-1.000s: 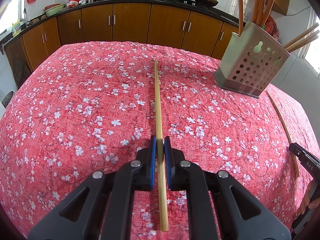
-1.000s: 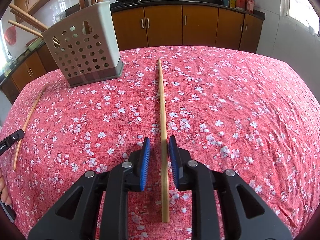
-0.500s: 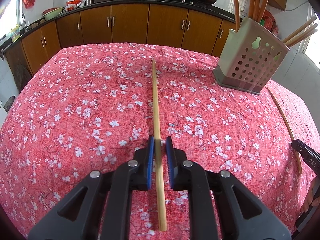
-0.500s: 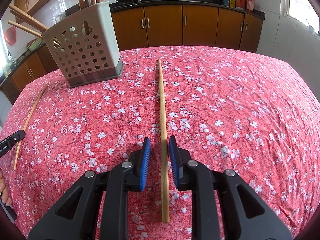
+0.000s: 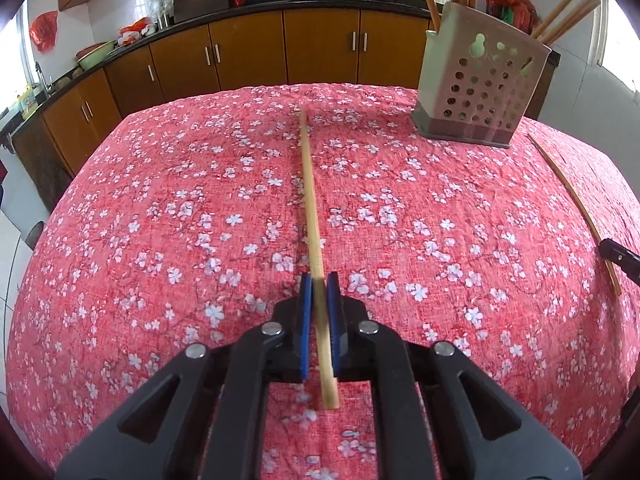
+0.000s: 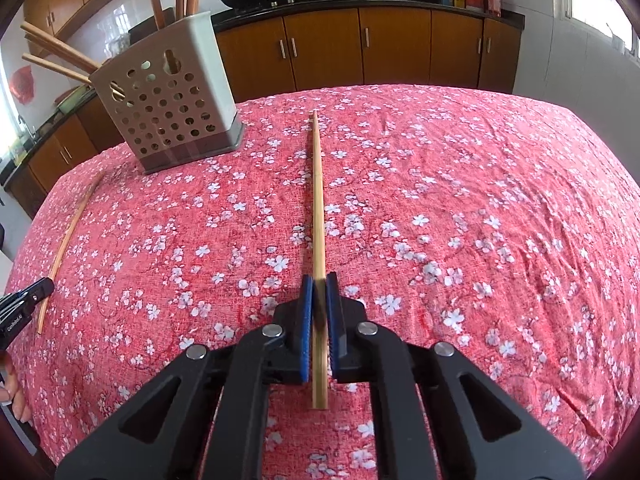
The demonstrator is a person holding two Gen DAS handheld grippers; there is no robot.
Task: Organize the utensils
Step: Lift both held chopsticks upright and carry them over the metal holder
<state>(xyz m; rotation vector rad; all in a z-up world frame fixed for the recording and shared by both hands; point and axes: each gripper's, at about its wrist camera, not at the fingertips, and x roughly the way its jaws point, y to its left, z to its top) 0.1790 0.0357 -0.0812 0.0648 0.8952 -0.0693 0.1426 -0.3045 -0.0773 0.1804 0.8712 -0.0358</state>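
Two light wooden chopsticks lie on the red flowered tablecloth. My left gripper (image 5: 319,284) has its blue pads against one chopstick (image 5: 310,200) near its close end, and its jaws are closing on it. My right gripper (image 6: 319,284) is closing on the other chopstick (image 6: 318,208) in the same way, pads touching its sides. Each view shows the other hand's chopstick at its edge (image 5: 572,196) (image 6: 68,240). The grey perforated utensil holder (image 5: 480,92) (image 6: 168,108) stands at the far side between the two chopsticks, with several chopsticks sticking out of it.
The cloth-covered table (image 6: 480,200) drops off at its rounded far edge. Beyond it runs a row of brown kitchen cabinets (image 5: 248,56) under a dark counter with woks. A person's fingers (image 6: 12,396) show at the lower left of the right wrist view.
Both pairs of jaws have closed from a small gap onto their chopsticks. The left wrist view has rolled slightly. Neither hand has shifted much.
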